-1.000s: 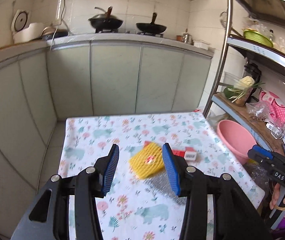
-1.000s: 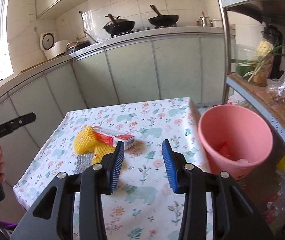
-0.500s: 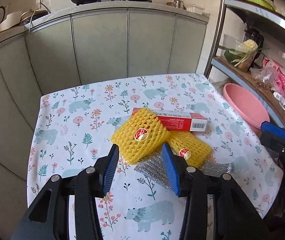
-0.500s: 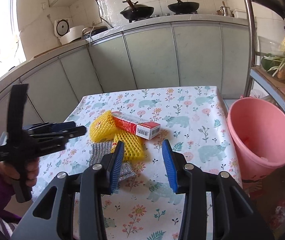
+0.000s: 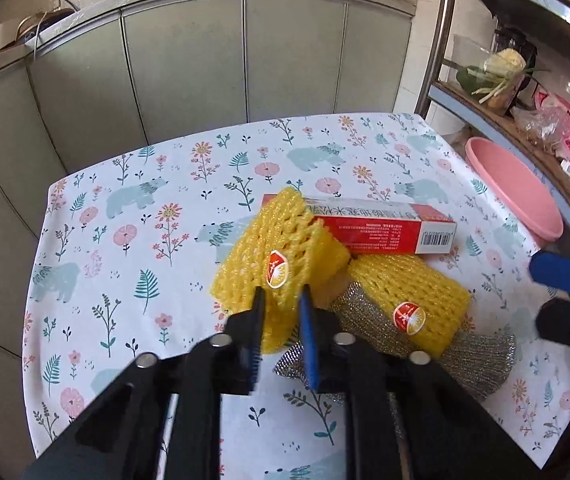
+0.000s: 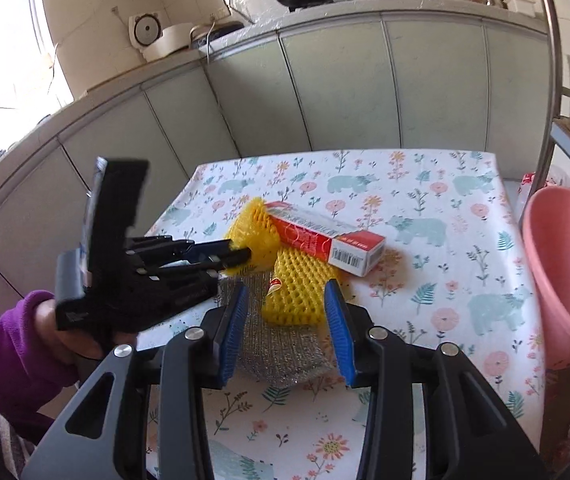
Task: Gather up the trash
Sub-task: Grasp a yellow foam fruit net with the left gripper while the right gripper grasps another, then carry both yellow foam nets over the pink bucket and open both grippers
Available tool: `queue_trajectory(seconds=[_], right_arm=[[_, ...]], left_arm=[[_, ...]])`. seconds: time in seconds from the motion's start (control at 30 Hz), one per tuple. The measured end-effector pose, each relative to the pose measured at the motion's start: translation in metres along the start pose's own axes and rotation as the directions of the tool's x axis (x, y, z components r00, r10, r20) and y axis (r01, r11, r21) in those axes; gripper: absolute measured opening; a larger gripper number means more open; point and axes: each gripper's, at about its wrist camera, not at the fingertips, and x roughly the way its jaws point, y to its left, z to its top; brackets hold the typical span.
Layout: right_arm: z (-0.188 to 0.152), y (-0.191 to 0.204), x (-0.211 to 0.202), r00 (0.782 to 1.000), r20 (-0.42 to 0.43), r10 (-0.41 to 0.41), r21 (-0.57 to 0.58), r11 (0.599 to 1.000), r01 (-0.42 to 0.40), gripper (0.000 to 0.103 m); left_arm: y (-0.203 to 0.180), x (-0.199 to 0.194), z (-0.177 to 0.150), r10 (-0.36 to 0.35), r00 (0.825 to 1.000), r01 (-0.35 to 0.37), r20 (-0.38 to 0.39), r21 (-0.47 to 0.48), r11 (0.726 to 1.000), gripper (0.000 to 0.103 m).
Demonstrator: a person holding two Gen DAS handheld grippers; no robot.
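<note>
My left gripper (image 5: pixel 281 300) is shut on the near edge of a yellow foam fruit net (image 5: pixel 277 248) on the flowered table; it also shows in the right wrist view (image 6: pixel 245 254). A red and white carton (image 5: pixel 381 228) leans on that net. A second yellow foam net (image 5: pixel 405 300) lies on a silver foil pouch (image 5: pixel 473 360). My right gripper (image 6: pixel 285 300) is open, its jaws either side of the second net (image 6: pixel 297 288) and the pouch (image 6: pixel 281 344).
A pink bucket (image 6: pixel 565 272) stands off the table's right edge, below a metal shelf rack (image 5: pixel 441 36). Grey-green kitchen cabinets (image 5: pixel 205 64) run behind the table. The flowered tablecloth (image 5: pixel 125 240) covers the table.
My left gripper moved forward and down and shut on the first yellow net. My right gripper moved in over the second net and the foil pouch, still open.
</note>
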Motion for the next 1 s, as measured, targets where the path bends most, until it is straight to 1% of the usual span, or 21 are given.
queue_trajectory(seconds=[0.03,0.17,0.27,0.37,0.43,0.47,0.5,0.53,0.57,0.63,0.77,0.9,1.0], right_arm=[[0.001,0.0,0.005,1.0,-0.012,0.002,0.003,1.0,-0.001,0.04],[0.004,0.008,0.027,0.998,-0.059,0.029,0.0,1.0,-0.029,0.04],[0.003,0.019,0.041,0.997,-0.08,0.006,-0.05,0.999,-0.01,0.04],[0.001,0.02,0.056,0.994,-0.091,-0.061,-0.099,0.994,0.052,0.04],[0.001,0.01,0.065,0.988,-0.14,-0.063,-0.056,0.997,0.056,0.04],[0.001,0.004,0.066,0.987,-0.152,-0.062,-0.03,0.998,0.058,0.04],[0.001,-0.002,0.065,0.987,-0.15,-0.057,-0.014,0.998,0.055,0.036],[0.001,-0.005,0.064,0.985,-0.156,-0.07,-0.015,0.998,0.068,0.021],[0.001,-0.008,0.062,0.985,-0.157,-0.07,-0.011,0.998,0.069,0.016],[0.002,-0.016,0.05,0.99,-0.137,-0.039,0.029,0.999,0.043,0.01],[0.0,-0.026,0.015,0.998,-0.067,-0.003,0.076,0.997,0.008,0.01],[-0.006,-0.04,-0.017,1.0,0.001,0.005,0.121,0.993,-0.005,0.01],[-0.009,-0.05,-0.042,0.998,0.064,-0.023,0.134,0.991,0.014,0.01]], left_arm=[[0.005,-0.006,0.0,-0.015,1.0,0.016,0.013,-0.029,0.999,0.008],[0.022,-0.035,-0.002,-0.028,0.997,0.034,0.069,-0.091,0.995,0.007],[0.03,-0.053,-0.006,-0.024,0.995,0.035,0.099,-0.115,0.993,0.007],[0.036,-0.065,-0.01,-0.017,0.994,0.032,0.11,-0.139,0.99,0.007],[0.038,-0.07,-0.012,-0.017,0.993,0.033,0.115,-0.146,0.989,0.007],[0.037,-0.073,-0.013,-0.014,0.993,0.031,0.119,-0.146,0.989,0.007],[0.037,-0.075,-0.014,-0.012,0.992,0.03,0.122,-0.147,0.989,0.007],[0.037,-0.077,-0.014,-0.015,0.992,0.033,0.125,-0.147,0.989,0.007],[0.036,-0.079,-0.014,-0.017,0.992,0.036,0.128,-0.145,0.989,0.007],[0.033,-0.085,-0.013,-0.016,0.99,0.036,0.138,-0.139,0.99,0.007],[0.022,-0.097,-0.008,-0.03,0.985,0.051,0.168,-0.12,0.991,0.007],[0.004,-0.101,-0.003,-0.054,0.982,0.071,0.179,-0.093,0.993,0.007],[-0.013,-0.097,0.002,-0.095,0.98,0.11,0.172,-0.081,0.991,0.007]])
